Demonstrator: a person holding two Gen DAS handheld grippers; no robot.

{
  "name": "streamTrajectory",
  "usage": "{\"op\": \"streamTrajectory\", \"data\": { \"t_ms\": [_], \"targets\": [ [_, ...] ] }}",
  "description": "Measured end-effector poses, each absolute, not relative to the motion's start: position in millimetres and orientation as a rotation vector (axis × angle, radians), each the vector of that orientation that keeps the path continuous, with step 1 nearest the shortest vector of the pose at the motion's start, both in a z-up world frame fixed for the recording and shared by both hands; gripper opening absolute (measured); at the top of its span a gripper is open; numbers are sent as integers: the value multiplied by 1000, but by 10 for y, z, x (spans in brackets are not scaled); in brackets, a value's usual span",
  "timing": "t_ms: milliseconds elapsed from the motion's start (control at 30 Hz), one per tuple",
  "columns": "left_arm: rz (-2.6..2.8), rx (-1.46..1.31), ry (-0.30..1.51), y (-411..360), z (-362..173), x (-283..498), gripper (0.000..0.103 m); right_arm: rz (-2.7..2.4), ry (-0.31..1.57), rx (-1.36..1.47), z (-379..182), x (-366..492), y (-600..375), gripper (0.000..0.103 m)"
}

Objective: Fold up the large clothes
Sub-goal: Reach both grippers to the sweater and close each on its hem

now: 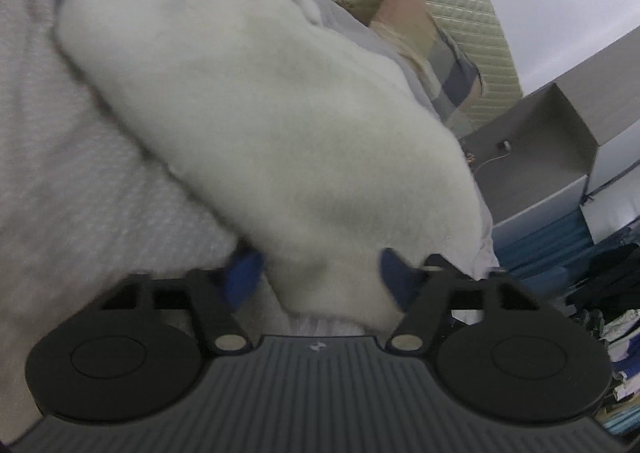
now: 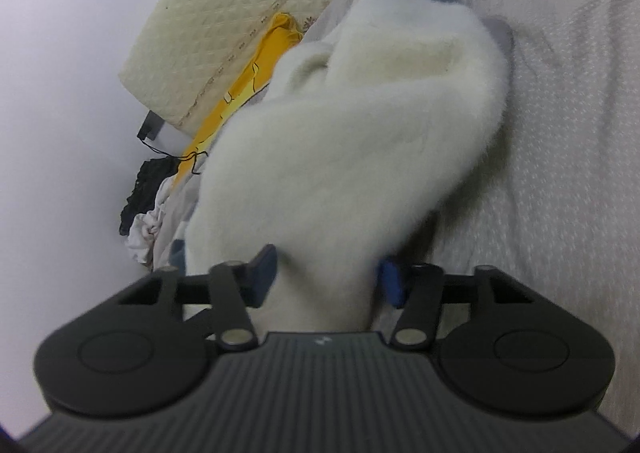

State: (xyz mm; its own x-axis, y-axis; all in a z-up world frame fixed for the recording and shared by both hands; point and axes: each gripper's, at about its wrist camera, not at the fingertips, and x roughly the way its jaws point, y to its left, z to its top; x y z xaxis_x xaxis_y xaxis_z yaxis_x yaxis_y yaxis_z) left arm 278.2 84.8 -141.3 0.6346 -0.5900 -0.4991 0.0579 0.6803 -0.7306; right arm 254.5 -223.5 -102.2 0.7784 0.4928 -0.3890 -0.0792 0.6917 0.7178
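A fluffy white fleece garment with dark blue trim (image 1: 256,105) lies bunched on a bed covered with a pale grey dotted bedspread (image 1: 60,173), and both claws have hold of it. In the left wrist view, the left claw (image 1: 316,273) has its blue pads on either side of a thick fold of the white fleece, partly closed and pinching it. In the right wrist view, the right claw (image 2: 326,277) likewise pinches a bunch of the same garment (image 2: 360,125) between its blue pads, with the fleece filling the gap. Beyond the garment, at the head of the bed, stands a cream quilted headboard (image 2: 224,21), with a yellow cloth (image 2: 240,93) just beside it. An open grey box (image 1: 532,133) sits past the bed's edge; what it holds is too small to tell.
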Motion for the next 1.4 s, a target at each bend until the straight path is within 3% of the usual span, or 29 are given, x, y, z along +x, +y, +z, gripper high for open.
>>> {"op": "streamTrajectory", "data": {
  "t_ms": [100,267,367,733,1200,1233,1400],
  "targets": [
    [-415,-734,769,846,-1459,2839,43,362,582,748,-1035,2564,-2272,39],
    [-465,-741,681,880,-1323,2797,24,410,537,729,-960,2516,-2352,21],
    [-488,-743,626,880,-1187,2706,17,442,486,705,-832,2430,-2368,18],
    [-534,-734,492,938,-558,2013,12,497,388,609,-453,1858,-2388,17],
    [-582,-643,310,901,278,356,10,534,205,533,249,720,-2420,16],
    [-585,-636,304,912,280,243,3,534,203,525,239,679,-2433,16],
    [-572,-617,335,912,178,105,3,466,373,562,-33,757,-2497,16]
  ]
}}
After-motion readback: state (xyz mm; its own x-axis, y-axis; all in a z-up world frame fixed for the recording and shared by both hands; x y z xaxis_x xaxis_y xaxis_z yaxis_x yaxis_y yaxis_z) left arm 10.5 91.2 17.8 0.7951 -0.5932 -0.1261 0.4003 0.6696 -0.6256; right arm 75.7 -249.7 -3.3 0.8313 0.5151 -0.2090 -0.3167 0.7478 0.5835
